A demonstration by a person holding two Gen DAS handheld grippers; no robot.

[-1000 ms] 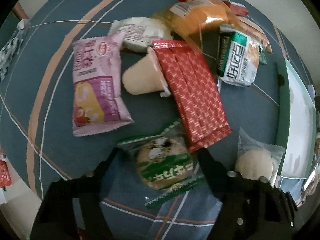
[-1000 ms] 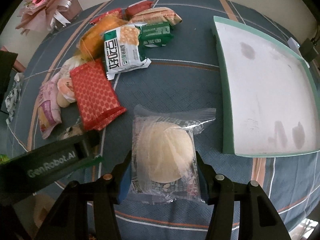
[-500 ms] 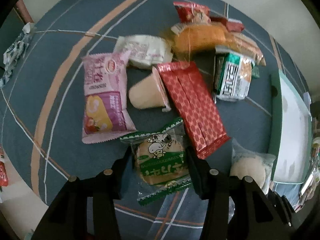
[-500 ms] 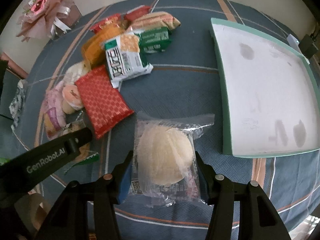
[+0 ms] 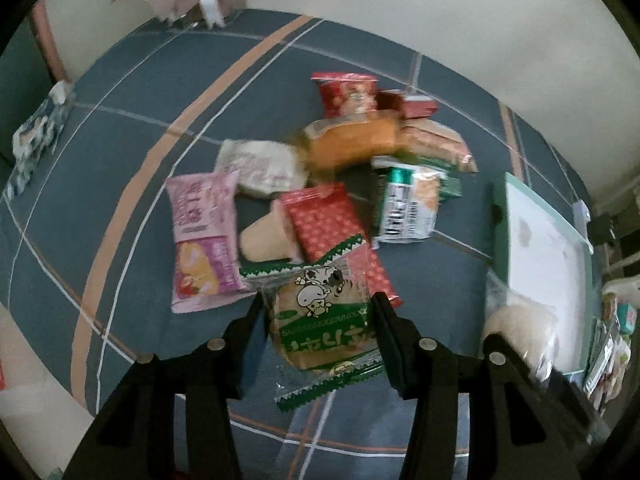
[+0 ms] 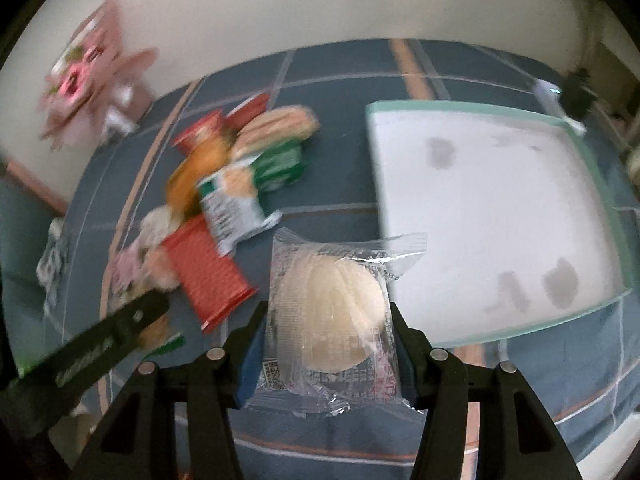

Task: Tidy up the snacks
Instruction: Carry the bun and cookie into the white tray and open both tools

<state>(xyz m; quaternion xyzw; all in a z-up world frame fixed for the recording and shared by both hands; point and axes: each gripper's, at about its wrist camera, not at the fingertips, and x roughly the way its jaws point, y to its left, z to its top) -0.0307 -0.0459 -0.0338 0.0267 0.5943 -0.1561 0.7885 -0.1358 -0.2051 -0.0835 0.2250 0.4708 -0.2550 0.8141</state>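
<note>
Lifting green cookie pack (image 5: 324, 320) and bun pack (image 6: 330, 312) off tablecloth (image 5: 132, 208)

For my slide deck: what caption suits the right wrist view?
Right gripper shut on a clear-wrapped round pastry, beside the empty white tray.

You can read very little here. Between your left gripper's fingers, the green-trimmed cookie packet (image 5: 325, 322) carries a cartoon cow and white script too distorted to read. Between your right gripper's fingers, the clear bun wrapper (image 6: 330, 316) shows a QR code and blurred small print.
</note>
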